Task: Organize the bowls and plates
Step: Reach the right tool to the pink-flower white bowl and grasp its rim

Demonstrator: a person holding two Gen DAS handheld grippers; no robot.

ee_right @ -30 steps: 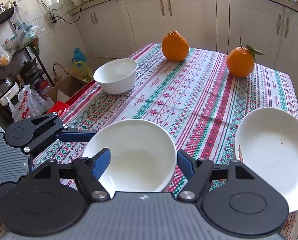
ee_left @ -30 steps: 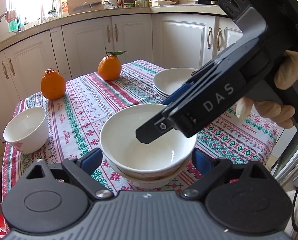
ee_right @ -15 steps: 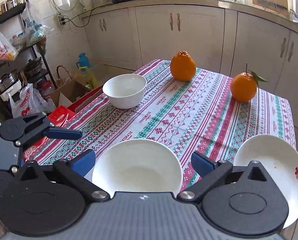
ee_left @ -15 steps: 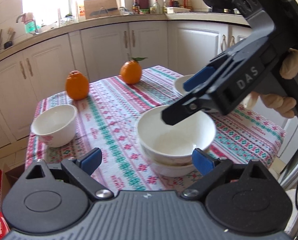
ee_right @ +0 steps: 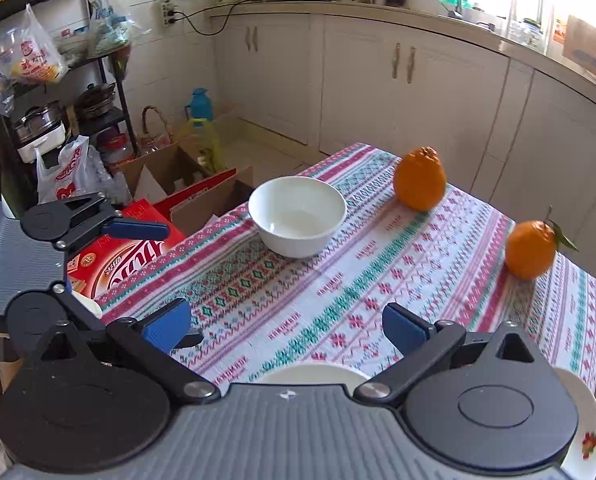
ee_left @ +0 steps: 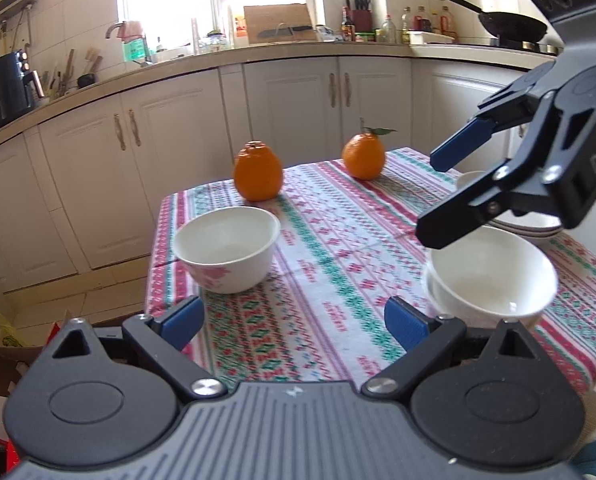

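A white bowl with a pink flower [ee_left: 226,248] stands alone near the table's left edge; it also shows in the right wrist view [ee_right: 297,216]. Two nested white bowls [ee_left: 491,276] sit at the near right, with stacked white plates [ee_left: 533,226] behind them. In the right wrist view only the nested bowls' rim [ee_right: 313,372] and a plate edge [ee_right: 585,432] show. My left gripper [ee_left: 294,318] is open and empty, back from the table edge. My right gripper [ee_right: 288,326] is open and empty, raised above the nested bowls; it also shows in the left wrist view [ee_left: 437,196].
Two oranges [ee_left: 258,176] [ee_left: 363,156] sit at the far side of the patterned tablecloth [ee_left: 329,248]. White cabinets [ee_left: 298,112] and a cluttered counter run behind. Cardboard boxes [ee_right: 170,184] and a red carton [ee_right: 126,260] stand on the floor left of the table.
Both grippers have pulled back and up from the nested bowls. My left gripper has swung left toward the lone bowl. My right gripper has lifted clear of the bowl's inside.
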